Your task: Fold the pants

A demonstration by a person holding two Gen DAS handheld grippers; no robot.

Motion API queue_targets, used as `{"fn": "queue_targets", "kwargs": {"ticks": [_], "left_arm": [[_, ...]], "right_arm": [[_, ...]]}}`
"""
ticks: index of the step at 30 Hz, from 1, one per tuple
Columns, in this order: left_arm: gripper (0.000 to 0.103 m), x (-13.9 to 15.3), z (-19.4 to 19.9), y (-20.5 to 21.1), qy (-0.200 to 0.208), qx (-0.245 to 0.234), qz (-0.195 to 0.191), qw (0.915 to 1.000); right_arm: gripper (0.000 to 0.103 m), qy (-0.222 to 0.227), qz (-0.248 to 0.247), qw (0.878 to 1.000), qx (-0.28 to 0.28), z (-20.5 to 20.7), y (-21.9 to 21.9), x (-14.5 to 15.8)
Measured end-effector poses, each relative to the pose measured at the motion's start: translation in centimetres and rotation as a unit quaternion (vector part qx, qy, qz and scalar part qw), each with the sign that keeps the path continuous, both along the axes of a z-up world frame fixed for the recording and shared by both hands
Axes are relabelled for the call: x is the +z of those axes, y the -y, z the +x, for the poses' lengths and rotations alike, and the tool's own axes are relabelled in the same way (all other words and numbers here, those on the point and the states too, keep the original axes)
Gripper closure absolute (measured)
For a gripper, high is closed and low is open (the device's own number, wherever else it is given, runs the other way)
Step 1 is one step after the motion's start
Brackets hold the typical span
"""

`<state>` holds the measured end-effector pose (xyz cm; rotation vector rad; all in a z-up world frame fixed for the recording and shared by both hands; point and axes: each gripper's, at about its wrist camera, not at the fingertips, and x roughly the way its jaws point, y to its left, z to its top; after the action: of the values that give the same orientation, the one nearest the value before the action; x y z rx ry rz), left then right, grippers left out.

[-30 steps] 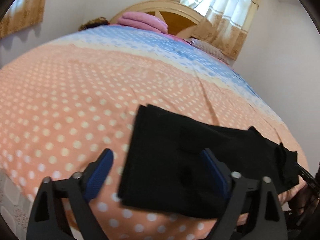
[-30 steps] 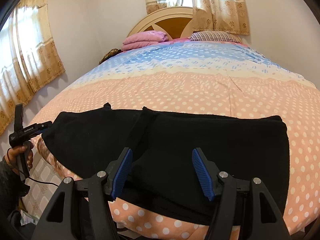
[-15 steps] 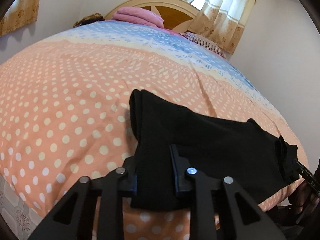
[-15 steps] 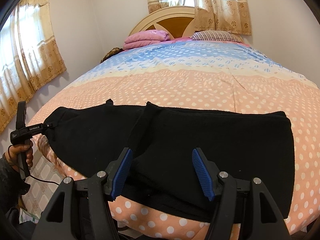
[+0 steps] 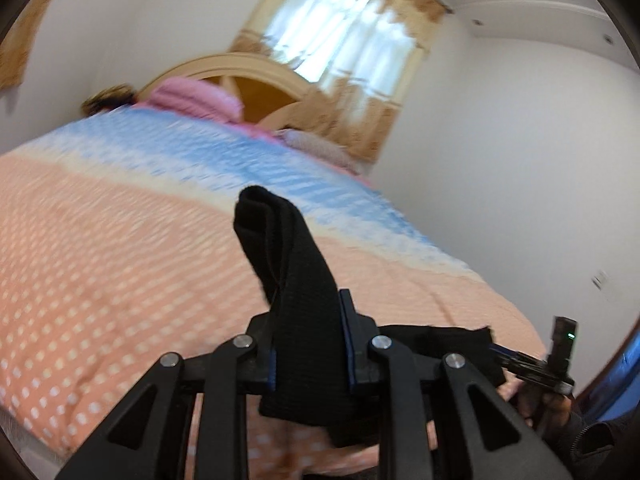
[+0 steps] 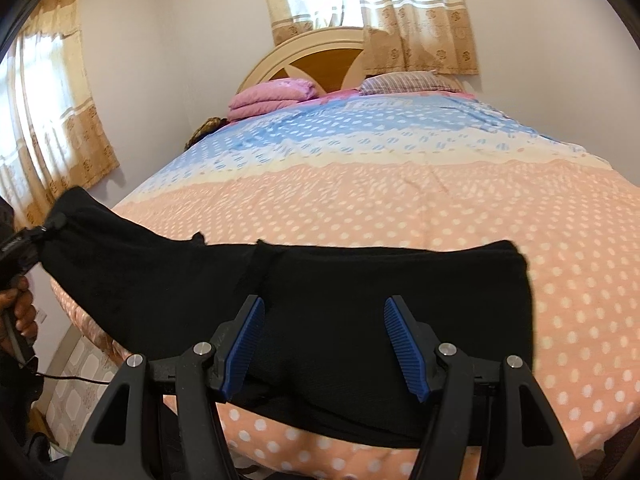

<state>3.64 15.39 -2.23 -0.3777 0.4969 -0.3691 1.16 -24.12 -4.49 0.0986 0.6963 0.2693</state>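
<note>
Black pants (image 6: 360, 292) lie across the near edge of the bed. My left gripper (image 5: 310, 354) is shut on one end of the pants (image 5: 296, 288) and holds it lifted off the bed, the cloth standing up between the pads. In the right wrist view that lifted end (image 6: 76, 220) hangs at the far left beside the left gripper's body (image 6: 16, 248). My right gripper (image 6: 324, 344) is open, its blue pads (image 6: 244, 344) hovering over the middle of the pants, holding nothing.
The bed has a peach polka-dot cover (image 6: 400, 208) with a blue band toward the headboard (image 6: 316, 60). Folded pink bedding (image 6: 272, 96) and a striped pillow (image 6: 404, 80) lie at the head. Curtains and walls surround the bed. Tiled floor (image 6: 76, 380) shows at lower left.
My left gripper, which closed on the pants' end, has now lifted it up off the bed and tilted upward. My right gripper has stayed open over the pants.
</note>
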Motion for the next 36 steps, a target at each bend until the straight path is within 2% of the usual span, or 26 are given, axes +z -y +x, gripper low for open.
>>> {"fn": "queue_targets", "kwargs": {"ticks": [6, 10, 15, 22, 27, 31, 36], "left_arm": [[0.079, 3.4, 0.9, 5.9, 0.034, -0.076, -0.001, 0.9966], [0.079, 4.5, 2.3, 10.6, 0.033, -0.132, 0.002, 0.9907], [0.079, 4.9, 3.6, 17.5, 0.019, -0.204, 0.02, 0.9787], [0.079, 3.1, 5.5, 26.9, -0.022, -0.286, 0.062, 0.956], [0.079, 0.0, 6.2, 32.0, -0.06, -0.324, 0.101, 0.9389], [0.079, -2.4, 6.2, 34.7, -0.085, -0.33, 0.131, 0.9309], [0.074, -3.8, 4.9, 36.7, -0.079, -0.329, 0.176, 0.9245]], "right_arm": [[0.039, 0.001, -0.008, 1.0, -0.023, -0.8, 2.8, 0.3], [0.039, -0.003, -0.002, 0.999, -0.049, -1.0, 5.3, 0.2], [0.038, -0.002, 0.019, 0.996, -0.091, -0.8, 8.7, 0.2], [0.038, -0.012, 0.056, 0.987, -0.149, 0.0, 12.5, -1.0], [0.038, -0.013, 0.073, 0.982, -0.172, 0.1, 14.1, -1.3], [0.038, -0.011, 0.091, 0.978, -0.187, 0.0, 15.3, -1.4], [0.038, 0.0, 0.118, 0.976, -0.182, -0.3, 15.8, -1.2]]}}
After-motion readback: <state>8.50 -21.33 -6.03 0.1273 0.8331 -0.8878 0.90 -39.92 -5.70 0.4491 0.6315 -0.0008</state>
